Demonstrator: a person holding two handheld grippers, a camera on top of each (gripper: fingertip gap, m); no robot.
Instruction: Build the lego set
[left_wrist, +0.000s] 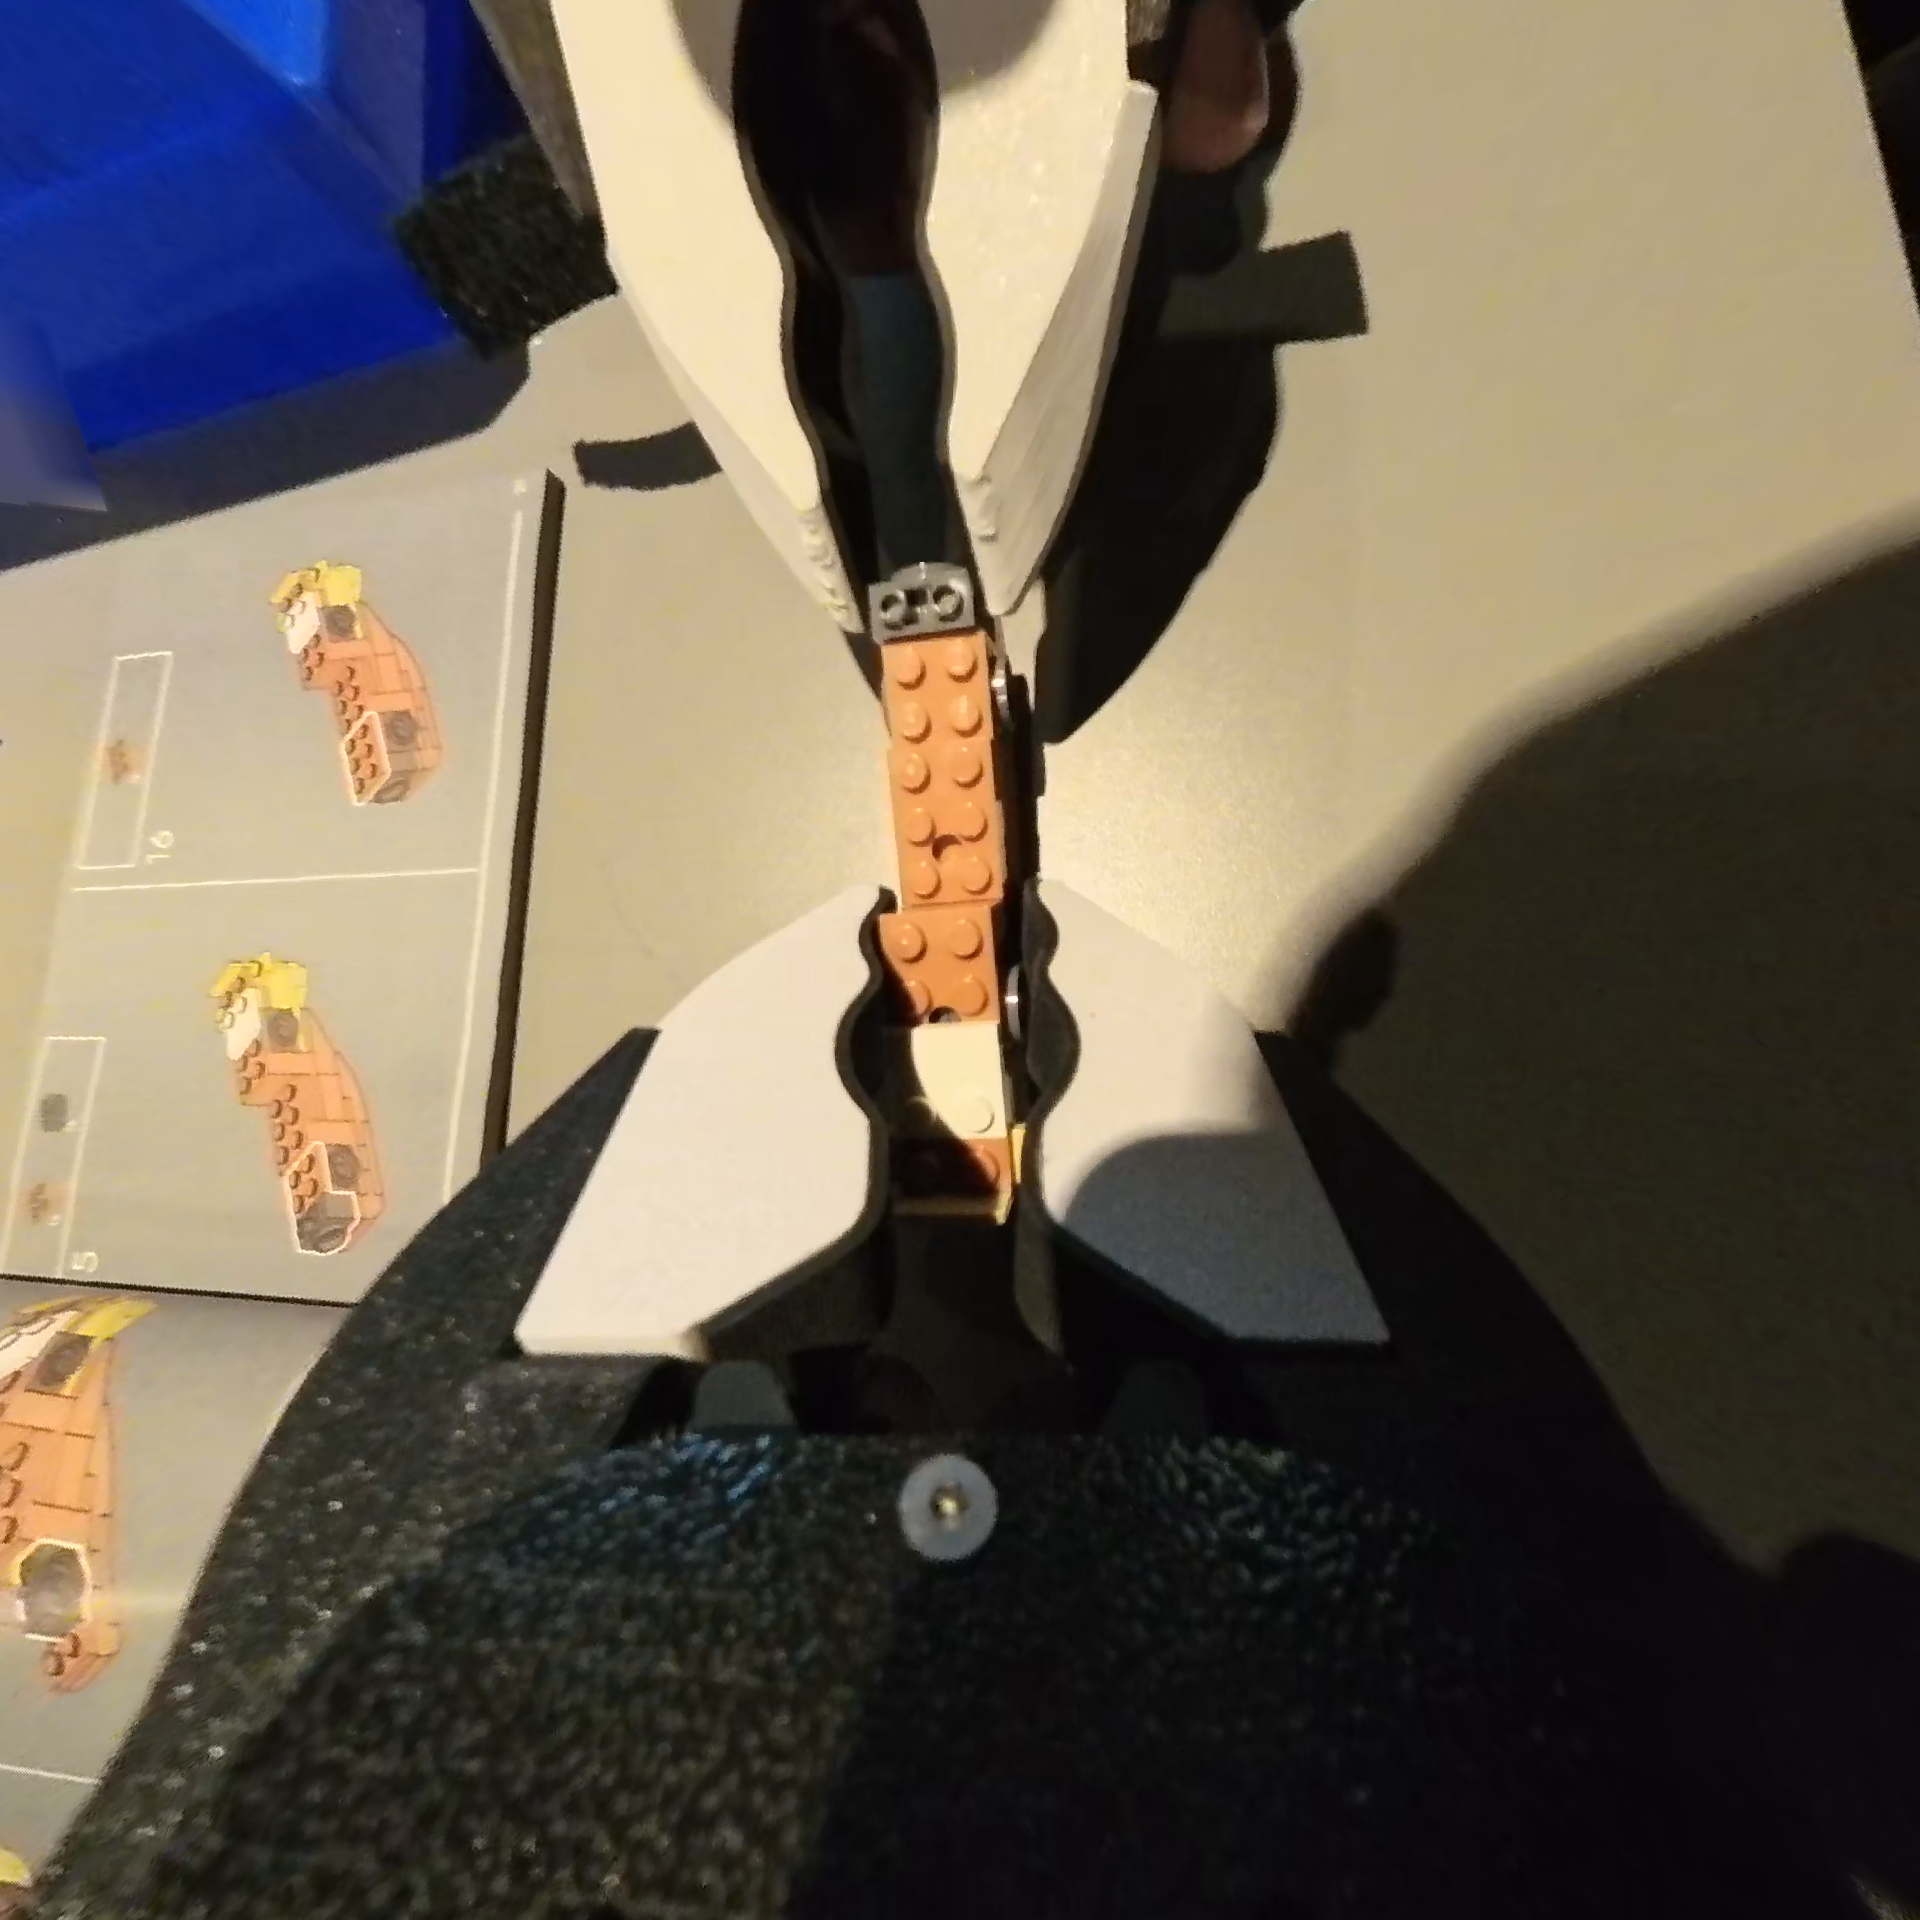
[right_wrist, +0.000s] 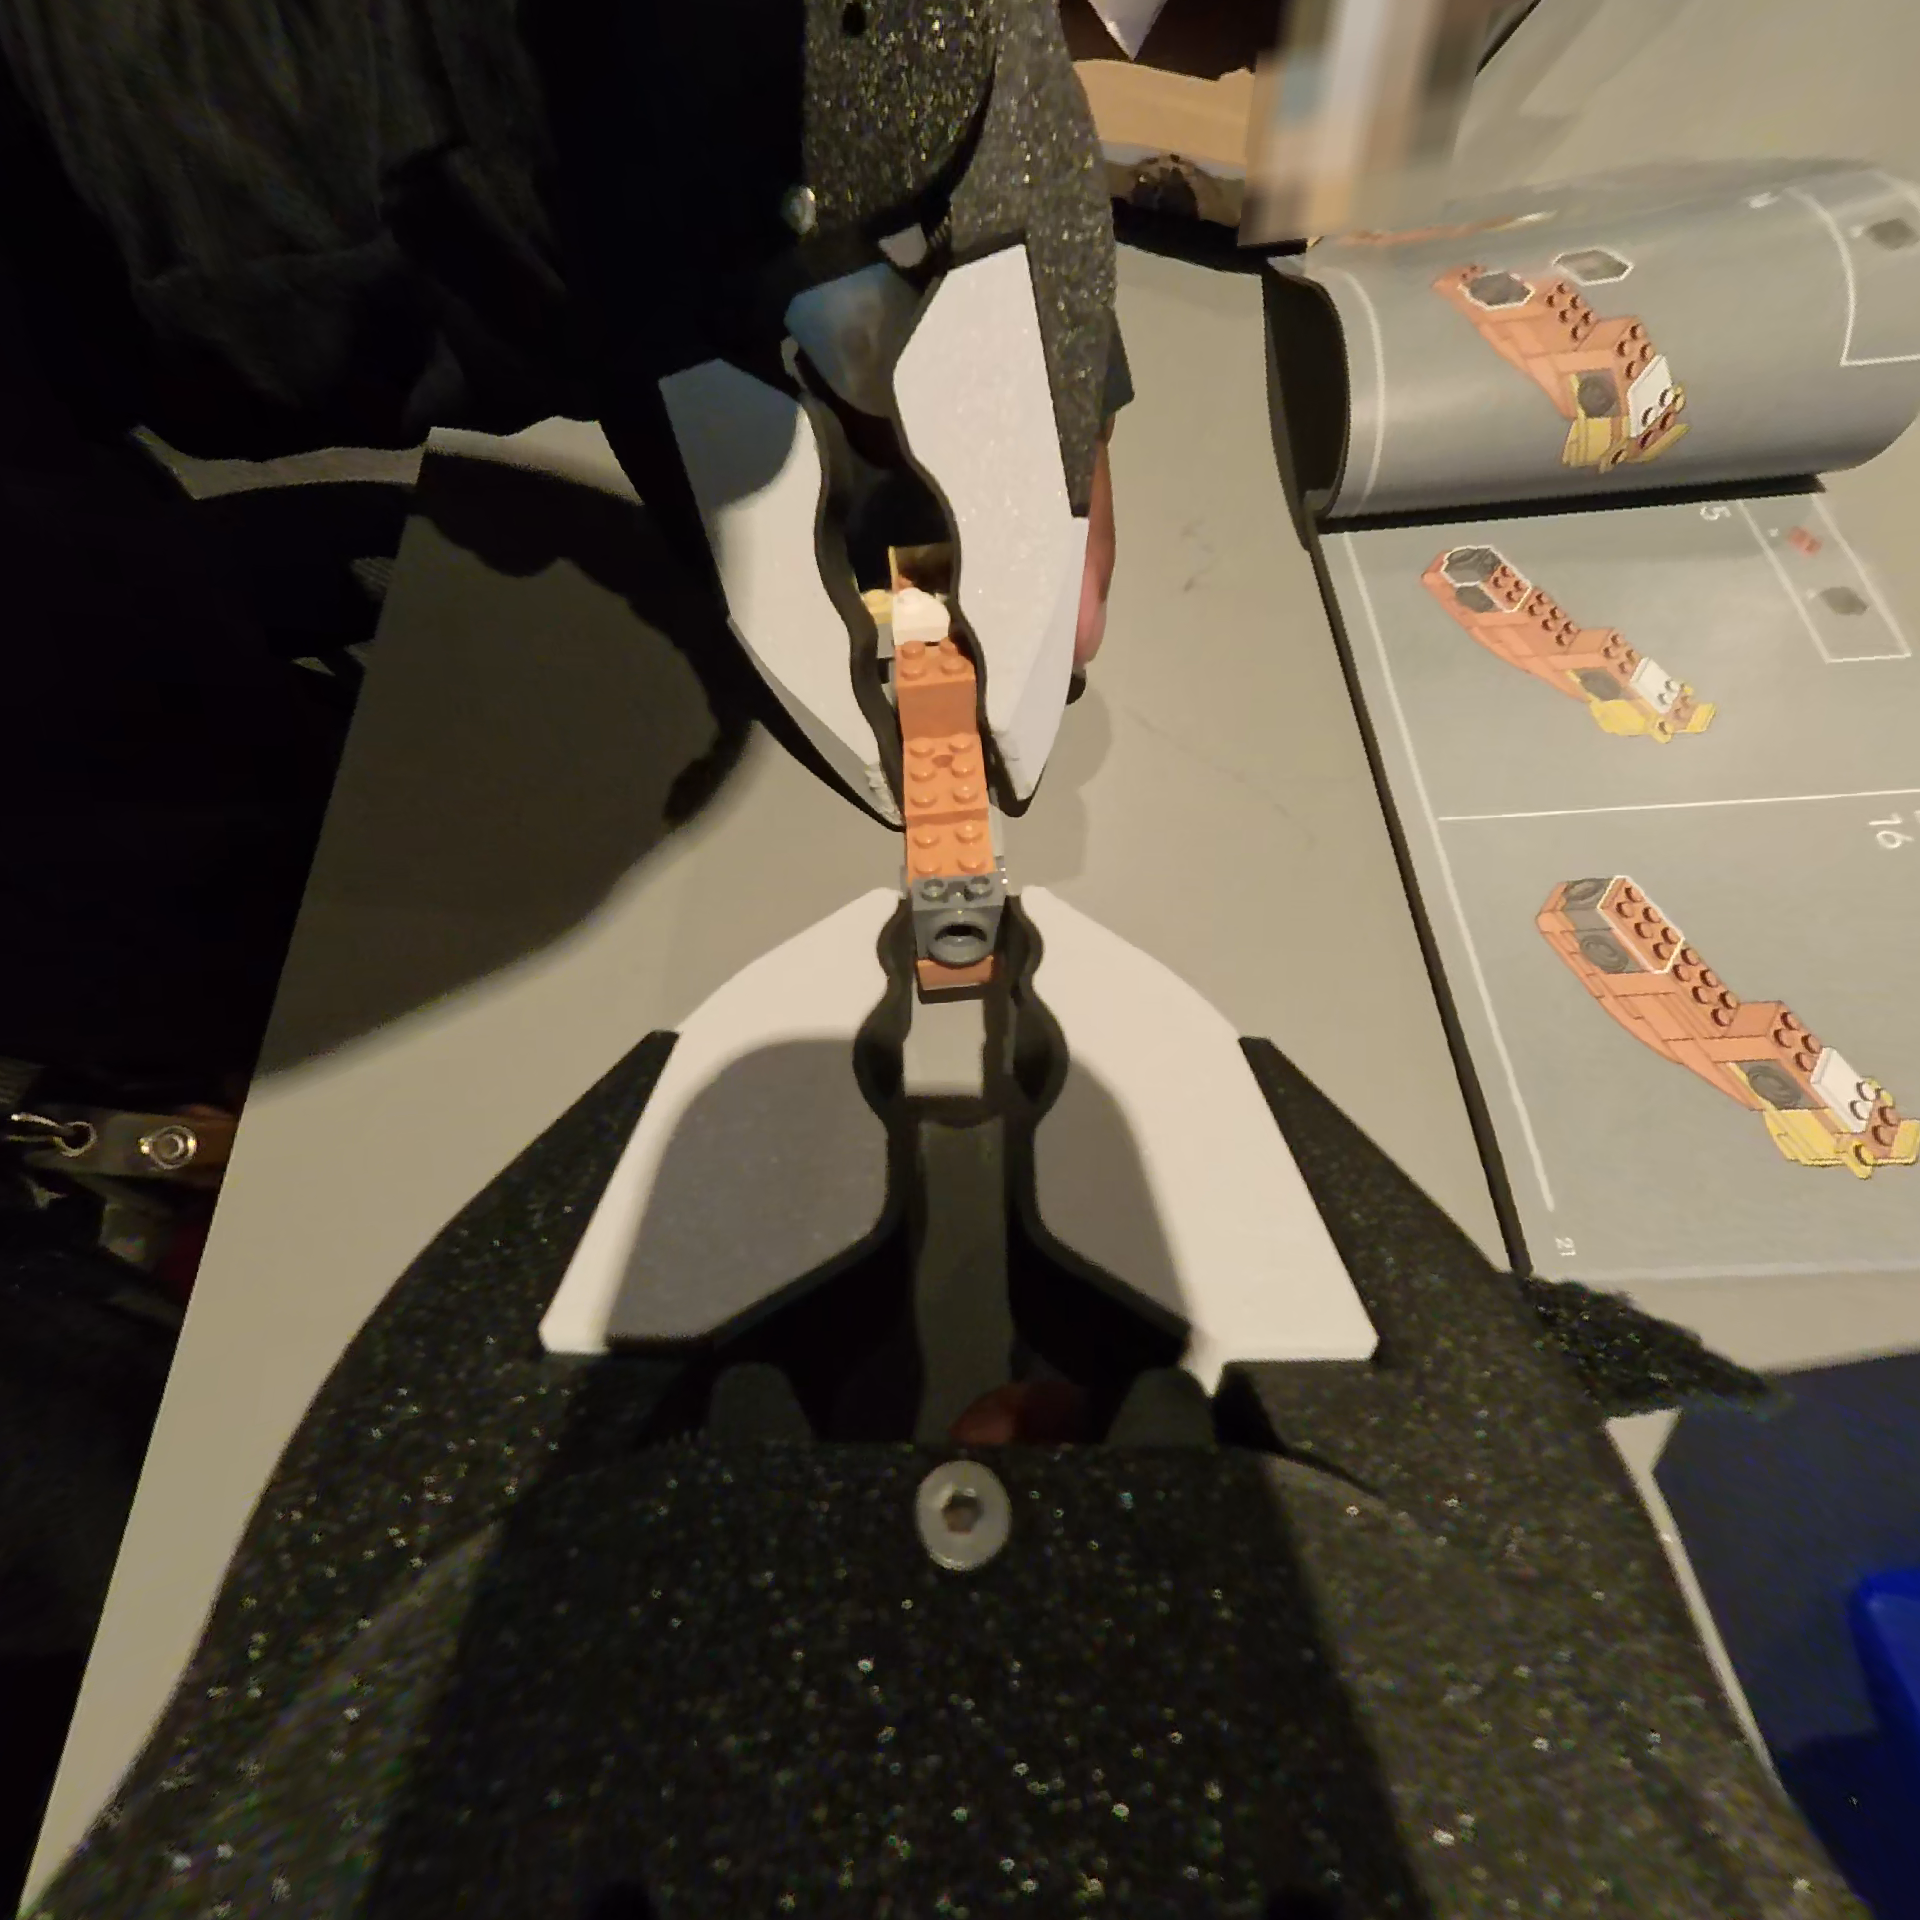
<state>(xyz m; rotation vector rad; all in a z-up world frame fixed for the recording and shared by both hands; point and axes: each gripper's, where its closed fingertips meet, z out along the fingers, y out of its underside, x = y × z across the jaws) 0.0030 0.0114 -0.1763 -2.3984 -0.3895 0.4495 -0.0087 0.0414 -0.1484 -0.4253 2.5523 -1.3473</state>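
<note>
Left wrist view showed the orange lego model (left_wrist: 945, 800) held above the counter (left_wrist: 1507, 416), its long axis running between both grippers: left gripper (left_wrist: 940, 997) pinched the white end, right gripper (right_wrist: 956, 961) pinched the grey end.

**Indoor desk / data-collection bench**

Plain grey table (right_wrist: 1195, 727), bare apart from an open instruction booklet (right_wrist: 1662, 831) with build-step drawings, pages flat on the top. Blue bin (left_wrist: 156, 260) at the table's far corner. Warm, dim lighting, hard shadows. Person in dark clothing (right_wrist: 260, 312) right at the table edge. Can't tell lab from office.
</note>
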